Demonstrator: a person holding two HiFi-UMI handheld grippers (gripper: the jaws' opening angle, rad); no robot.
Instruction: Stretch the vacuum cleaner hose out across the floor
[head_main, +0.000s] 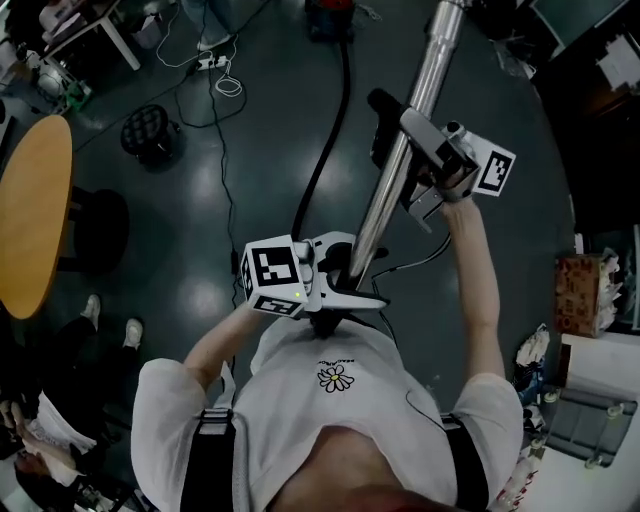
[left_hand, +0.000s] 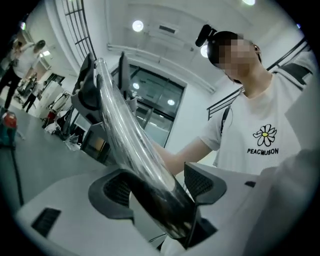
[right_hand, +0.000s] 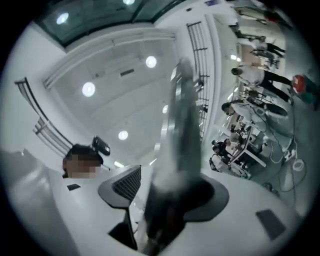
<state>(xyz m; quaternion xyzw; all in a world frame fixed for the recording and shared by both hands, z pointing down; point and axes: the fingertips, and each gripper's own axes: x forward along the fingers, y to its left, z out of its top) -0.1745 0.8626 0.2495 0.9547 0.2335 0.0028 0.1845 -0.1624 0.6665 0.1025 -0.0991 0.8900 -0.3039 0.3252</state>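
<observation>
— Where's the hose (head_main: 325, 150)?

— On the floor straight ahead of the person. It runs lengthwise away from them, from the low end of the metal tube (head_main: 400, 170) to the red vacuum cleaner (head_main: 330, 15) at the far edge. The tube slants up and to the right, away from the hose.

— Which gripper is nearer the hose?

— The left gripper (head_main: 335, 275). It sits at the tube's dark lower end, close to the chest, with both pads clamped on it. The right gripper (head_main: 410, 165) is higher up the tube. Its jaws stand round the tube, but one pad looks clear of it, so I judge that hold slack.

— Anything in the way?

— A stool (head_main: 150, 130) and a white cable (head_main: 215, 65) lie to the left of the hose. The round table (head_main: 35, 210) is farther left, and a box (head_main: 580, 290) stands well off to the right. Pulling back along the hose's line looks clear.
</observation>
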